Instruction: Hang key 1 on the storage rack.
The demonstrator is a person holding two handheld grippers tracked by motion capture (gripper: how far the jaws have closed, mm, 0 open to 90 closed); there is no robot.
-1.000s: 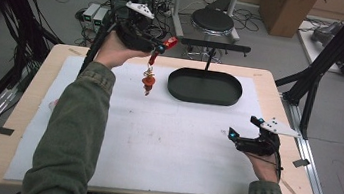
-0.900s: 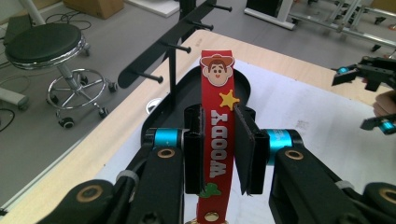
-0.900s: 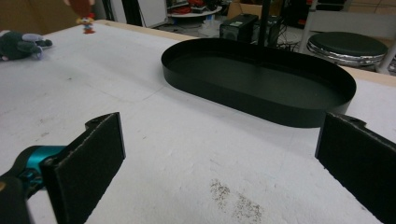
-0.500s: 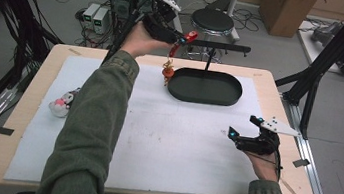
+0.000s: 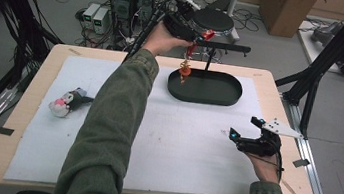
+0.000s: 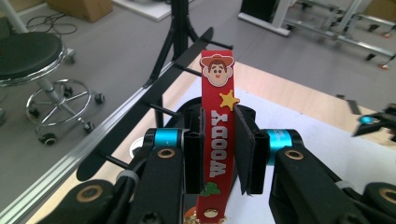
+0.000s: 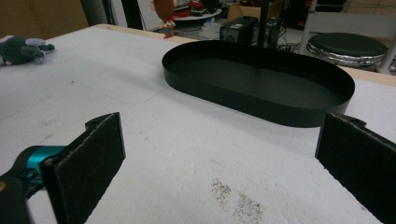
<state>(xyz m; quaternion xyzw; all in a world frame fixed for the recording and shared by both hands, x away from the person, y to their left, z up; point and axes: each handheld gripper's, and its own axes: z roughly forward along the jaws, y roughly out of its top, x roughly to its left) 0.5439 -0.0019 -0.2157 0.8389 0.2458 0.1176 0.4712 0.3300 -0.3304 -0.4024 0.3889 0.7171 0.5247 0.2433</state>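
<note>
The left gripper (image 5: pixel 195 35) is being held up high over the far edge of the table (image 5: pixel 27 108), and its two black jaws are pinching a red strap (image 6: pixel 218 140). In the left gripper view the strap is standing up between the pads (image 6: pixel 194 149), with a little cowboy face, a yellow star and white letters on it. In the high view a small orange toy figure (image 5: pixel 184 70) is hanging down from the strap, dangling over the left end of the black oval tray (image 5: pixel 230 98), close to the thin black stand (image 5: pixel 227 47) that is rising from the tray. Whether the toy is touching the tray is too hard to tell. The person's left arm in a green sleeve (image 5: pixel 104 133) is reaching far across the white mat (image 5: pixel 174 142). The right gripper (image 5: pixel 245 136) is resting low near the right edge of the table, well apart from the tray. In the right gripper view its jaws are standing wide apart with nothing between them, and the pads (image 7: pixel 93 158) are hovering just over the mat, pointing toward the tray. A small grey and pink plush toy (image 5: pixel 65 103) is lying on the mat at the left side, far from both grippers.
</note>
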